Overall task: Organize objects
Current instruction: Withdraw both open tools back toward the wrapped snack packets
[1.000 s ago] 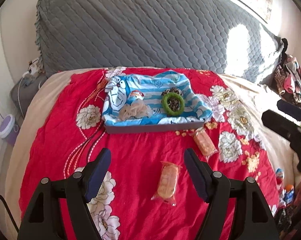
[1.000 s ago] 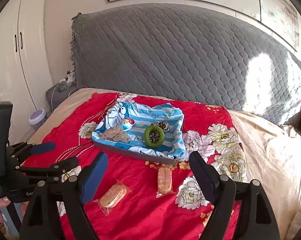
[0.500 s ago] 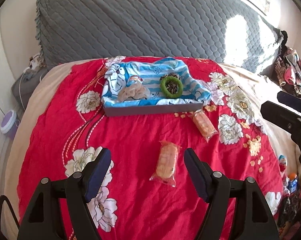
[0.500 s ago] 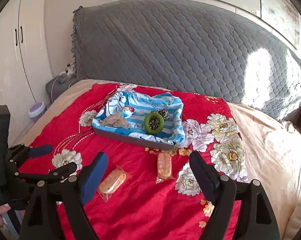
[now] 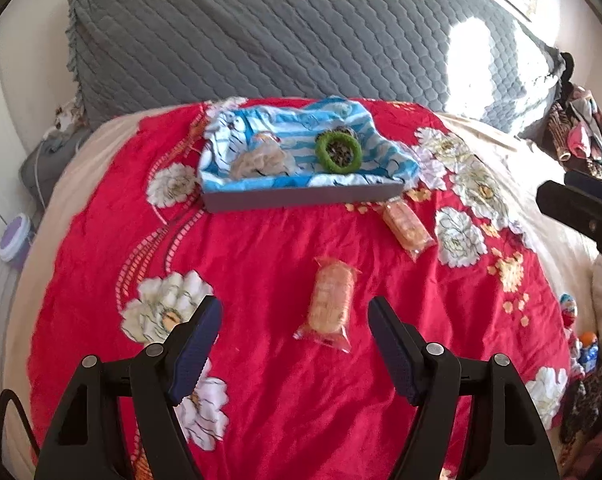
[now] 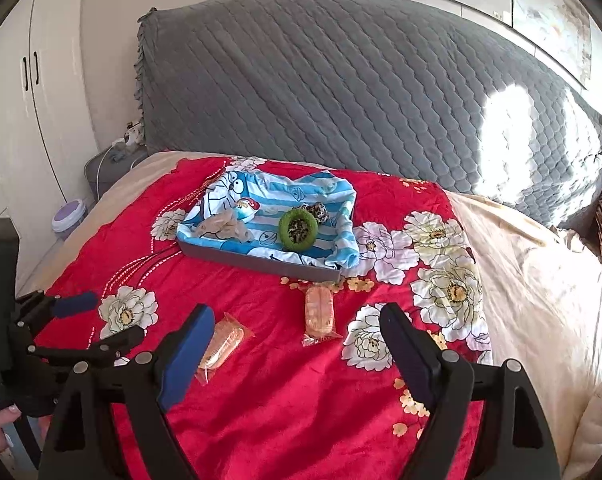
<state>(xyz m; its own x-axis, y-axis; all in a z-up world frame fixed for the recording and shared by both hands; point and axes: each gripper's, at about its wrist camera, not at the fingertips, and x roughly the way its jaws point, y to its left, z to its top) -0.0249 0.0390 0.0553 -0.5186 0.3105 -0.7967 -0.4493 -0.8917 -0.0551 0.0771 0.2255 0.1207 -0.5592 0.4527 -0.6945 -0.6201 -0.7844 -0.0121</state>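
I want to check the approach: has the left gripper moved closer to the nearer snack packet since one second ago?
Yes. In the left wrist view the left gripper has come down and forward: the snack packet on the red blanket now lies closer to its open jaws.

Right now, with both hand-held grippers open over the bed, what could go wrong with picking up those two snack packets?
The nearer snack packet lies on soft, wrinkled red bedspread; the left hand-held gripper might pinch fabric with it.
Its crinkly wrapper may slip or crush.
The farther packet lies close against the tray; the right hand-held gripper could bump the tray's wall.
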